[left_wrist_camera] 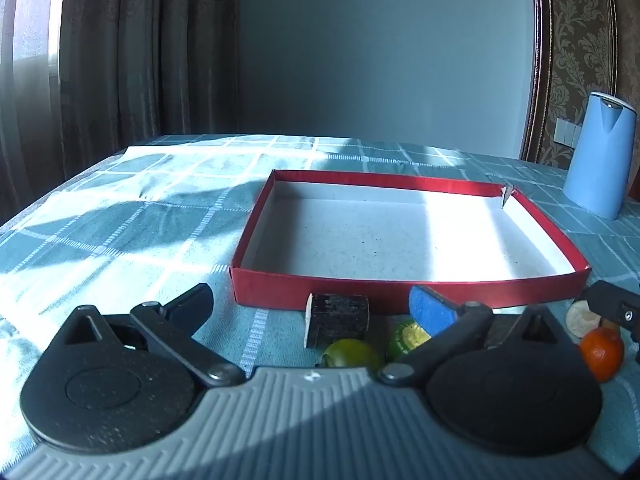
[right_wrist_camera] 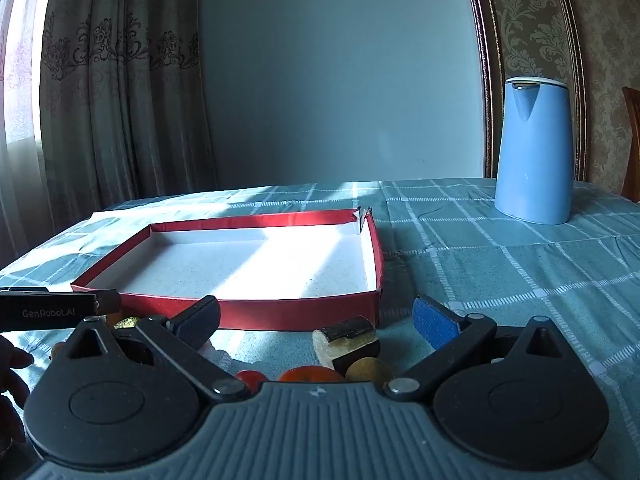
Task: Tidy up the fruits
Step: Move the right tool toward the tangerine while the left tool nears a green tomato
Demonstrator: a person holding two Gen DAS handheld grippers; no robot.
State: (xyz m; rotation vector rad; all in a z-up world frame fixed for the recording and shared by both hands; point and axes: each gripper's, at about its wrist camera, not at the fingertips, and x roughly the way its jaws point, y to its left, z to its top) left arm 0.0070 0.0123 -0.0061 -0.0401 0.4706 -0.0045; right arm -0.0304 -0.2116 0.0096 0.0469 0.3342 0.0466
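Note:
A shallow red box [left_wrist_camera: 400,290] with a white inside lies on the checked tablecloth; it also shows in the right wrist view [right_wrist_camera: 280,312]. In front of it lie toy foods: a dark log-shaped piece [left_wrist_camera: 336,320], a green fruit [left_wrist_camera: 352,354], a green-and-yellow corn piece [left_wrist_camera: 408,338], an orange [left_wrist_camera: 602,354] and a pale round piece [left_wrist_camera: 582,318]. My left gripper [left_wrist_camera: 316,308] is open above them. My right gripper [right_wrist_camera: 320,320] is open over a dark log piece [right_wrist_camera: 348,342], an orange [right_wrist_camera: 312,374], a red piece [right_wrist_camera: 250,378] and a brownish fruit [right_wrist_camera: 370,370].
A blue kettle [right_wrist_camera: 534,152] stands at the back right of the table, also in the left wrist view [left_wrist_camera: 600,156]. Curtains hang at the left, a wall behind. The left gripper's body [right_wrist_camera: 44,308] shows at the left edge of the right wrist view.

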